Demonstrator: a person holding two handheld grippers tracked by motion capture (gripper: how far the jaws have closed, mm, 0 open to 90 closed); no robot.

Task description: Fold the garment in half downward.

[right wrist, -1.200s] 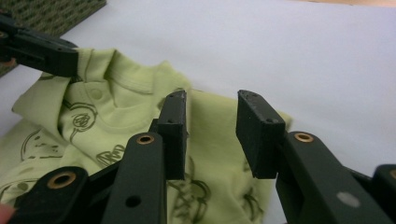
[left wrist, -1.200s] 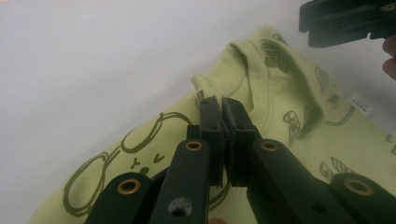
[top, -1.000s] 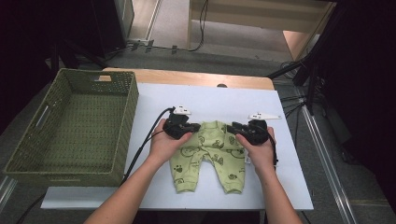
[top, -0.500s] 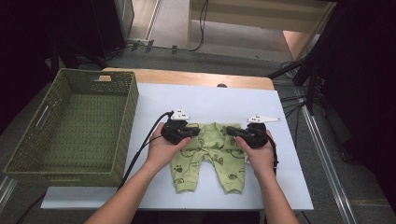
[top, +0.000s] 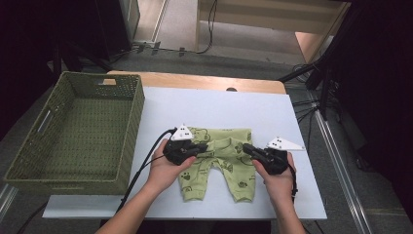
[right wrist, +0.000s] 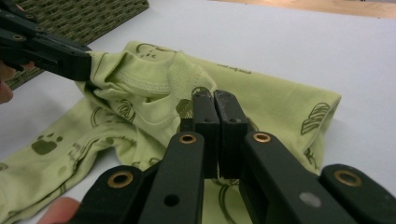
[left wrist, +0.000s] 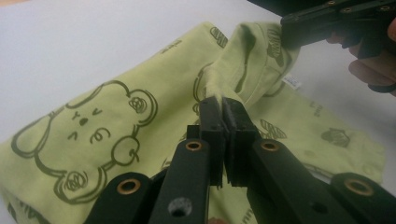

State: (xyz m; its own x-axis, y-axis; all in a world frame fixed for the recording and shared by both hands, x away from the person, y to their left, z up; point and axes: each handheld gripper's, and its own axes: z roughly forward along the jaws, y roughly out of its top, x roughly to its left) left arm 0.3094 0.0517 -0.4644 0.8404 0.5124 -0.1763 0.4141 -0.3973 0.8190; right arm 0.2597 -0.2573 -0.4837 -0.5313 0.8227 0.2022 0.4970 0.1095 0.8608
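Green baby trousers (top: 219, 161) between two clamped hand-held grippers

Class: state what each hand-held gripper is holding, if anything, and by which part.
Both pinch the green baby trousers at the waistband edge: the left hand-held gripper near its left end, the right hand-held gripper near its right end, each lifting a fold.
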